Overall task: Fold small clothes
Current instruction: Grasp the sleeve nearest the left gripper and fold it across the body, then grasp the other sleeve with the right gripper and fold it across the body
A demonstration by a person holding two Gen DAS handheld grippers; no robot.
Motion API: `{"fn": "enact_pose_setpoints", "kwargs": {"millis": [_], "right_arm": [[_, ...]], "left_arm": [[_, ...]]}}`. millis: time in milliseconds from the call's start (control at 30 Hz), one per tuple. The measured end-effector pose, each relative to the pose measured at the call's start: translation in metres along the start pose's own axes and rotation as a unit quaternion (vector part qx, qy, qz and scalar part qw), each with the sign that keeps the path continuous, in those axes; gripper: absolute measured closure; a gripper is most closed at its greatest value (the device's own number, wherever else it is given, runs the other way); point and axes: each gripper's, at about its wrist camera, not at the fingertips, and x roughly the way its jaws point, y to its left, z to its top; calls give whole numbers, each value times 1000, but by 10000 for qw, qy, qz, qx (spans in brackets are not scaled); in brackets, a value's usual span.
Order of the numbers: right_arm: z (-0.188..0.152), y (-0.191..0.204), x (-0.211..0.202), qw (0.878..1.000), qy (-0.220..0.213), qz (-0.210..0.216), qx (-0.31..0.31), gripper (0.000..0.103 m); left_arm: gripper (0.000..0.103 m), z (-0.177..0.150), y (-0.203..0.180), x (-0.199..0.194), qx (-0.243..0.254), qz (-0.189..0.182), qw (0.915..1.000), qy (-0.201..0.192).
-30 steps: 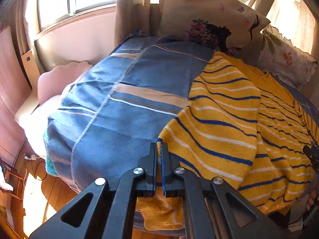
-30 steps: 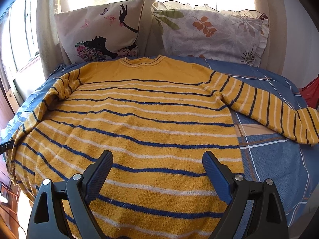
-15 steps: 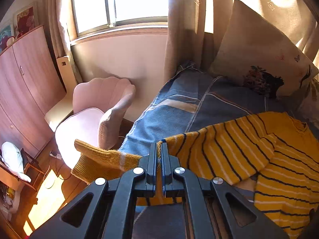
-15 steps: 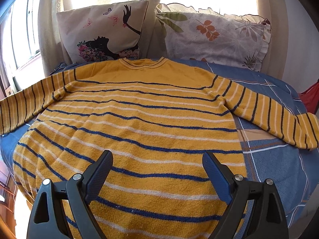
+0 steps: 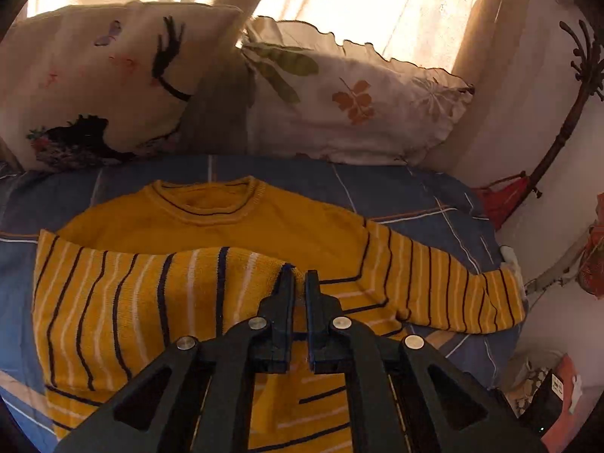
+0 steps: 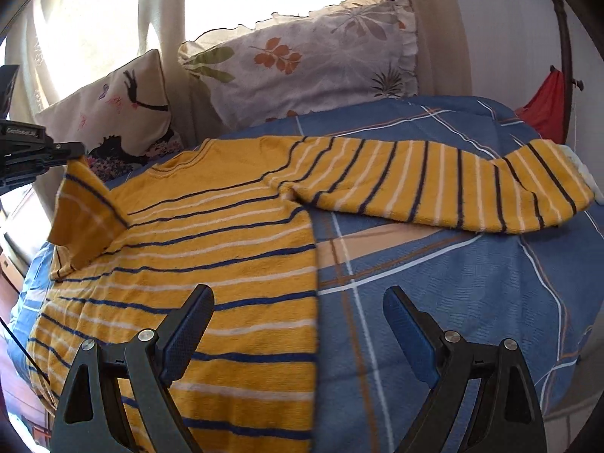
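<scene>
A yellow sweater (image 6: 211, 249) with dark blue and white stripes lies spread flat on the bed (image 6: 453, 283), over a blue checked bedspread, its neckline toward the two pillows at the far end. One sleeve (image 6: 434, 185) stretches out to the right across the bedspread. The other sleeve (image 5: 151, 294) is folded in across the chest, its cuff lifted off the body. The left gripper (image 5: 296, 283) has its jaws closed tight on that cuff, holding it above the middle of the sweater. The right gripper (image 6: 298, 309) hovers near the sweater's right edge, jaws spread wide, holding nothing.
</scene>
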Motion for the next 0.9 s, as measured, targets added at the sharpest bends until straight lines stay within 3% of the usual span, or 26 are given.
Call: {"fn": "enact_pose_setpoints", "kwargs": {"millis": [133, 233, 367, 633, 667, 700, 733, 767, 800, 900], "right_arm": [[10, -19, -9, 9999, -155, 3, 64, 9], [21, -19, -7, 9997, -219, 133, -31, 9], [34, 0, 11, 9979, -76, 628, -147, 9], [47, 53, 66, 9848, 568, 1554, -520, 9], [48, 59, 73, 9823, 702, 1608, -664, 18], [50, 66, 81, 9791, 881, 1635, -832, 43], [54, 72, 89, 9751, 1121, 1651, -965, 60], [60, 74, 97, 9712, 1358, 1680, -1009, 88], [69, 73, 103, 9696, 1462, 1712, -962, 93], [107, 60, 106, 9764, 1193, 1677, -652, 93]], "left_arm": [[94, -5, -9, 26, -8, -350, 9987, 376], [78, -17, 7, 3, -106, -356, 9988, 312], [53, -30, 41, -41, -310, 43, 9994, -141], [52, -62, 116, -78, -636, 962, 9924, -425], [52, -64, 125, -76, -699, 1158, 9899, -421], [52, -65, 134, -74, -760, 1375, 9867, -418], [52, -65, 144, -71, -814, 1562, 9835, -405], [52, -64, 154, -67, -878, 1713, 9806, -381], [52, -64, 163, -63, -959, 1850, 9774, -347], [52, -66, 189, -52, -1221, 2049, 9708, -244]]}}
